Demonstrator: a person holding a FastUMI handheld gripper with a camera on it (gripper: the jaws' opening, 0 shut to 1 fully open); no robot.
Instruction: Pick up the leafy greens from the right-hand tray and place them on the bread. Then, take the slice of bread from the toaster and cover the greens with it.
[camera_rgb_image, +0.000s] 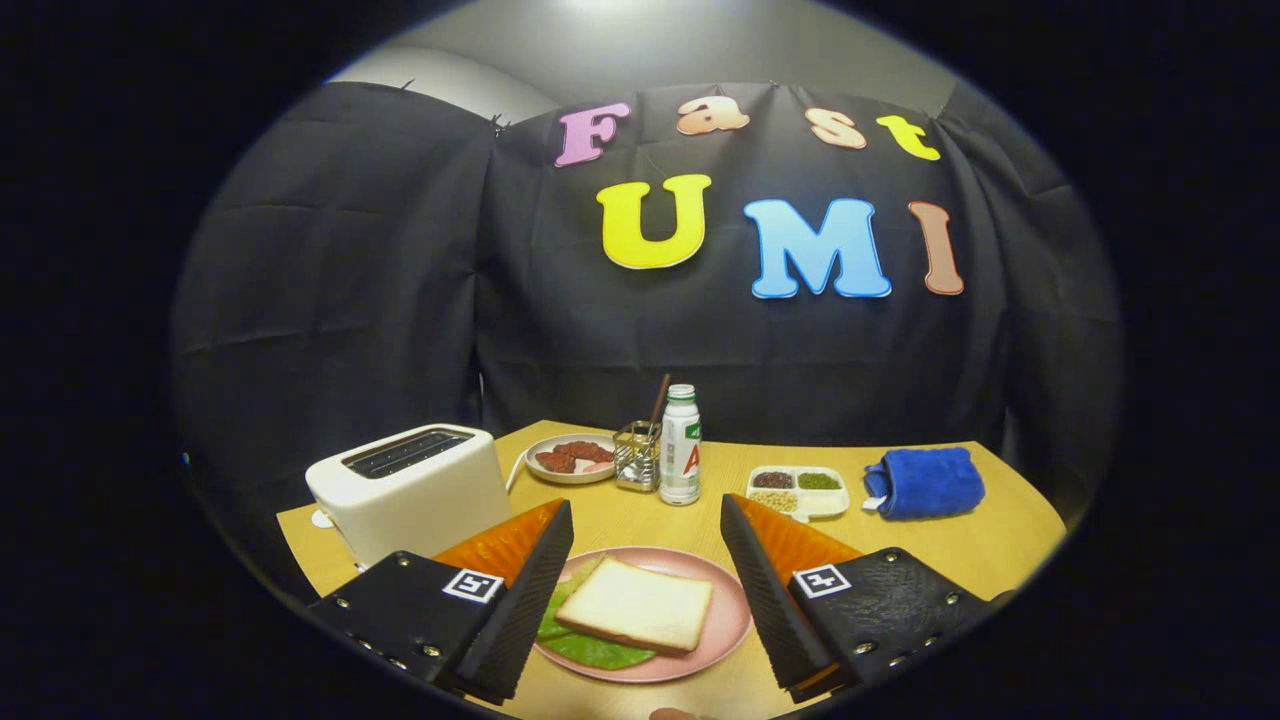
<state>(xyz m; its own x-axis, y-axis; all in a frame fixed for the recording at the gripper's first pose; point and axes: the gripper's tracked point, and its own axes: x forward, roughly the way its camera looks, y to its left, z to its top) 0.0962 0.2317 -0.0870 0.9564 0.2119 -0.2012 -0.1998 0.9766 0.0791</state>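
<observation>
Bread (637, 604) covers greens (590, 648), gripper (647, 610) apparently spread

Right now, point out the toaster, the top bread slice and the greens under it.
toaster (415, 495): gripper view, front wall.
bread slice (635, 603): gripper view, middle of top face.
greens (592, 650): gripper view, leaf edge poking out below the bread.

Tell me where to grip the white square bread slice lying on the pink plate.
Grip the white bread slice by two opposite side edges, coming down from above. It lies flat over green leaves on the pink plate, between the open gripper fingers, leaving only its edges to pinch.
</observation>
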